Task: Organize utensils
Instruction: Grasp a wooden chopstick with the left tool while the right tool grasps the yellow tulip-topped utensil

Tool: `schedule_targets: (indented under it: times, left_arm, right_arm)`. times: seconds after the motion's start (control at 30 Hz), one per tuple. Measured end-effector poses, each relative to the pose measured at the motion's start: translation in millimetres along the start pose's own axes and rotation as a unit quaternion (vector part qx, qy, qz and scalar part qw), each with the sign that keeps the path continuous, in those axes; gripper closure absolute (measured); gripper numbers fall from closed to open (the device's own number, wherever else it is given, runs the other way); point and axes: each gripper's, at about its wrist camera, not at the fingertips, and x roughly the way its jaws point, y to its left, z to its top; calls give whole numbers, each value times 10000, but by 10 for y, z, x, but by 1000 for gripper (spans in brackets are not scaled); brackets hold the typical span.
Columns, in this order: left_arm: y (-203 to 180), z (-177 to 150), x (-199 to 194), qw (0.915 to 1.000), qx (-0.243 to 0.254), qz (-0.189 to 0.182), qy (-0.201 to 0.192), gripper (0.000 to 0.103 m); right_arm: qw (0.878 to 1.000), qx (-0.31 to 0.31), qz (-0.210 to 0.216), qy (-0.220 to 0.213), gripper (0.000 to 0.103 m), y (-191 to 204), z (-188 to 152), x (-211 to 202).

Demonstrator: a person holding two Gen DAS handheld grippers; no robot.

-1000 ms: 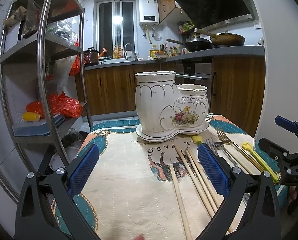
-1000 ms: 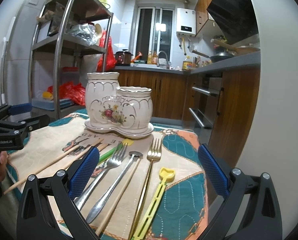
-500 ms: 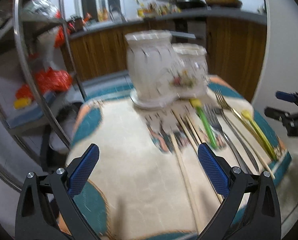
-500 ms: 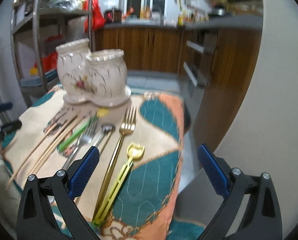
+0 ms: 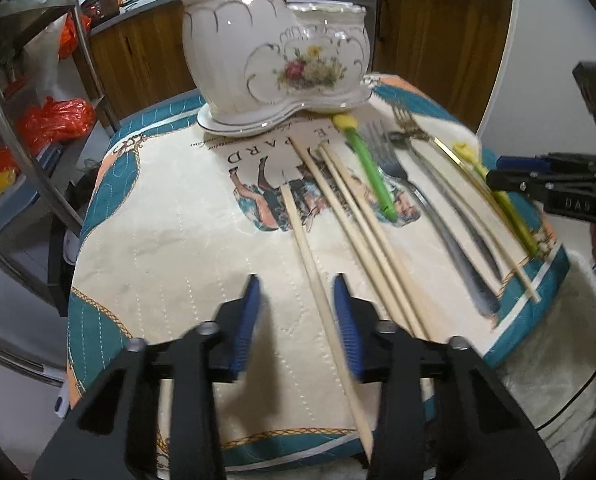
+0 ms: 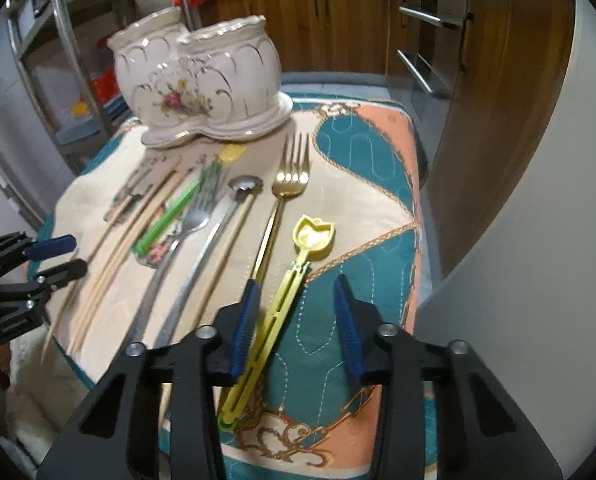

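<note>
Both units are closing, neither yet gripping. The left hand-held gripper straddles the nearest chopstick; the right hand-held gripper straddles the yellow spoon handle. All utensils lie in a row on the worktop, heads toward the ceramic holder, so handles present for pickup.

Each view looks steeply down along its own tool, close over the quilted teal-and-cream counter. The left-wrist view sits at the chopstick side, the right-wrist at the fork side – both share the white floral ceramic holder and the row of utensils.
</note>
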Motion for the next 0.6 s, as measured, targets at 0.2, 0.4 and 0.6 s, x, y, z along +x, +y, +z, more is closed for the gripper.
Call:
schedule_targets:
  times: [0.2,0.4,0.6]
  left_arm:
    - [47,130,96,9999,44,-71,94,76]
    - [107,278,204,9996,42,-166,209,85]
    - [181,288,225,9995,71,-240,167,97]
  right_arm:
    - [9995,-157,-60,251,75,41,81,108]
    - [9990,-229,9,392,83,23,181,169]
    - [9992,-277,64,267,92,-24,172,130]
